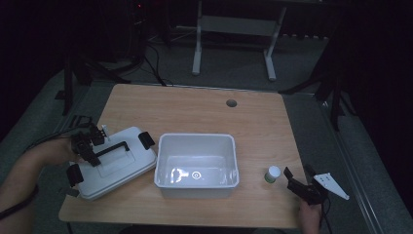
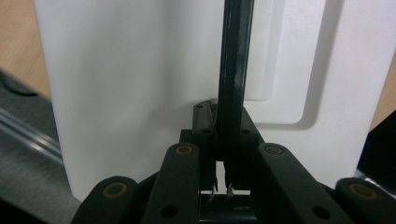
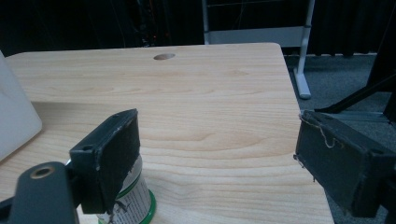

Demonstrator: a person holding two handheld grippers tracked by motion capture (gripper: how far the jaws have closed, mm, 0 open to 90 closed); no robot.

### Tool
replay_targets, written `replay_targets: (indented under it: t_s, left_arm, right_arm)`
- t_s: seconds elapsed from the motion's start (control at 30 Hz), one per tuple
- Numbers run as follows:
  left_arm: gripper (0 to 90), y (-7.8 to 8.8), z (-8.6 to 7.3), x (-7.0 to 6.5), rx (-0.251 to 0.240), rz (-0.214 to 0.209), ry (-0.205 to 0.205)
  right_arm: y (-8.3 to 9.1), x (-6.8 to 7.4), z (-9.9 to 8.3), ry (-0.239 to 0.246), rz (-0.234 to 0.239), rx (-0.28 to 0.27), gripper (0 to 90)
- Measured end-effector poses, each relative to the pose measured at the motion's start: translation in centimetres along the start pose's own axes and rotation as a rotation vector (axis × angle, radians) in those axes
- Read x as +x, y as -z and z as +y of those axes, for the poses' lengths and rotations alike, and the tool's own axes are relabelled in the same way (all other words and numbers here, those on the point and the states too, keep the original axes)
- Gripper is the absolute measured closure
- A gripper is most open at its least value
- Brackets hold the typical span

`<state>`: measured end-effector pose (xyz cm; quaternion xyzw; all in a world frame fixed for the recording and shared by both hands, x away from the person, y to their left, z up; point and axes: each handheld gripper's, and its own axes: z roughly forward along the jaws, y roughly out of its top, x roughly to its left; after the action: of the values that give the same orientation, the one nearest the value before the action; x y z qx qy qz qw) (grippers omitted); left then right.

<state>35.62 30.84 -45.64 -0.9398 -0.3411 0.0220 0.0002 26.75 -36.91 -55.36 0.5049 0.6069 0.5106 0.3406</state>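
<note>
Apparently one lid (image 1: 117,163), one bin (image 1: 197,165), one bottle (image 1: 272,174).

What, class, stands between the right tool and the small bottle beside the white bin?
Nothing visible. The right tool sits open just right of the small bottle, with only bare table between them; in the right gripper view the bottle is beside one pad.

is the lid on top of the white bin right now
No, the lid lies on the table left of the open white bin, with the left hand-held gripper clamped on its black handle.
</note>
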Motion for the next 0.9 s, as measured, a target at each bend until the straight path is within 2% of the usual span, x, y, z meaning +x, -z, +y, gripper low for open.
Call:
replay_targets:
  t_s: [0.07, 0.1, 0.3, 0.33, 0.37, 0.43, 0.77, 0.83, 0.9]
  left_arm:
    - [83.4, -0.7, 0.4, 0.0, 0.001, 0.007, -0.008]
    - [83.4, -1.0, 0.6, 0.1, -0.003, -0.004, 0.001]
    - [83.4, -2.5, 1.8, 0.0, 0.008, -0.034, -0.031]
    - [83.4, -2.7, 1.9, -0.1, 0.005, -0.016, -0.033]
    - [83.3, -2.8, 2.1, 0.0, 0.001, -0.008, -0.021]
    - [83.3, -3.0, 2.2, -0.1, 0.0, -0.003, -0.026]
    - [83.0, -3.5, 2.0, 0.2, -0.002, -0.04, -0.01]
    - [82.8, -3.5, 2.1, 0.2, 0.003, -0.039, -0.016]
    - [77.9, -3.4, 2.1, 0.1, 0.003, -0.038, -0.029]
  right_arm:
    - [0.0, 0.0, 0.0, 0.0, 0.0, 0.0, 13.3]
    - [0.0, 0.0, 0.0, 0.0, 0.001, 0.0, 13.3]
    - [0.0, 0.0, 0.0, 0.003, 0.003, 0.0, 13.2]
    - [0.0, 0.0, 0.0, 0.002, 0.003, 0.0, 13.2]
    - [0.0, 0.0, 0.0, 0.001, 0.003, -0.001, 13.3]
    - [0.0, 0.0, 0.0, 0.0, 0.005, -0.002, 13.3]
    - [0.0, 0.0, 0.0, 0.001, 0.007, 0.0, 13.3]
    - [0.0, 0.0, 0.0, 0.002, 0.006, 0.001, 13.3]
    - [0.0, 0.0, 0.0, 0.003, 0.006, 0.001, 13.3]
